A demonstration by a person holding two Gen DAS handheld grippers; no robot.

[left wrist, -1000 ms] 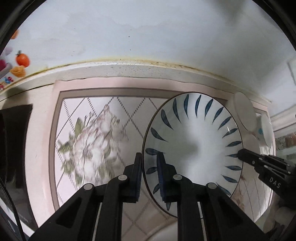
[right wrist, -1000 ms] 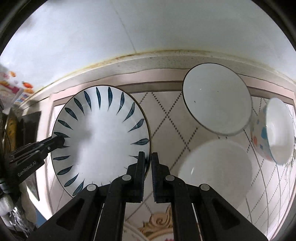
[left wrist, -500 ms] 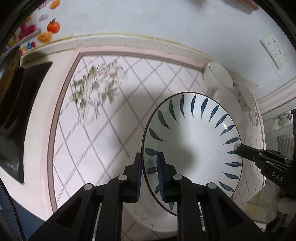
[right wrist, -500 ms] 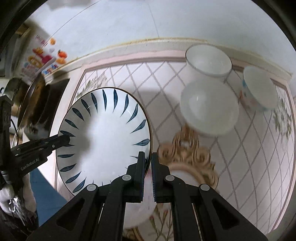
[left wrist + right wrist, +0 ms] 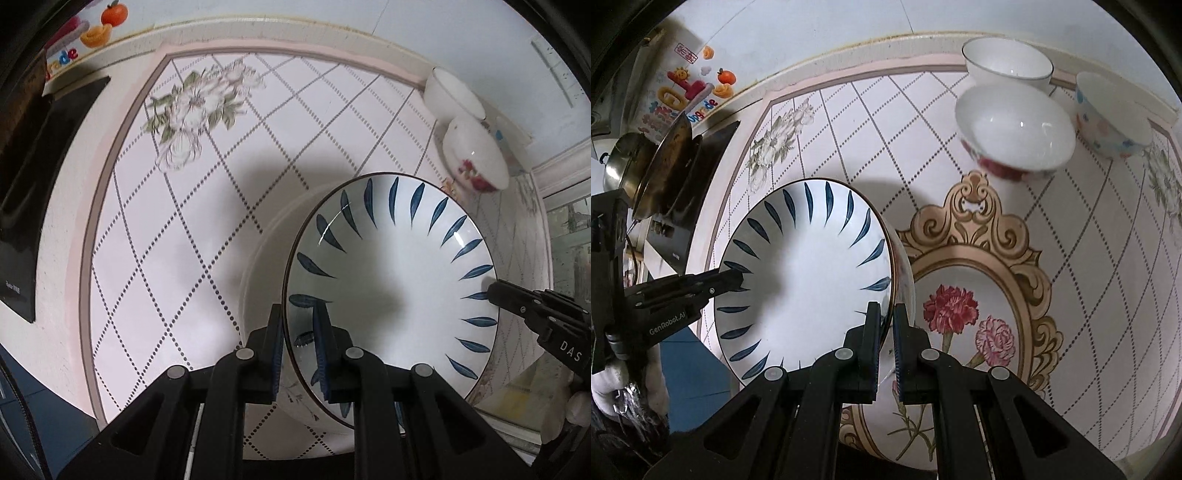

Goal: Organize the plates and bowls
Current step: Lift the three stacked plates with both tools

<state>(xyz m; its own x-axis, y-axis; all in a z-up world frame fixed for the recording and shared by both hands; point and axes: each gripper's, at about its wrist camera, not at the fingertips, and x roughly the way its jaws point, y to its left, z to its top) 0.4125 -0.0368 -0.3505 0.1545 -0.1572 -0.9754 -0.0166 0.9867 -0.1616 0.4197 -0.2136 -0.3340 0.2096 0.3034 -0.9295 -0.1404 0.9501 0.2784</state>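
A white plate with blue leaf marks is held by both grippers at opposite rims, just above a second white plate on the tiled counter. My left gripper is shut on its left rim. My right gripper is shut on its right rim; the plate fills the left of the right wrist view, with the lower plate's edge showing beside it. A red-flowered bowl, a plain white bowl and a spotted bowl stand at the back right.
A black stove with a pan and a steel pot lies at the counter's left end. The tiled wall runs behind the counter. The bowls also show in the left wrist view.
Both grippers have lowered and tilted the blue-leaf plate towards the counter, over the second plate. The counter and bowls now look closer in both views.
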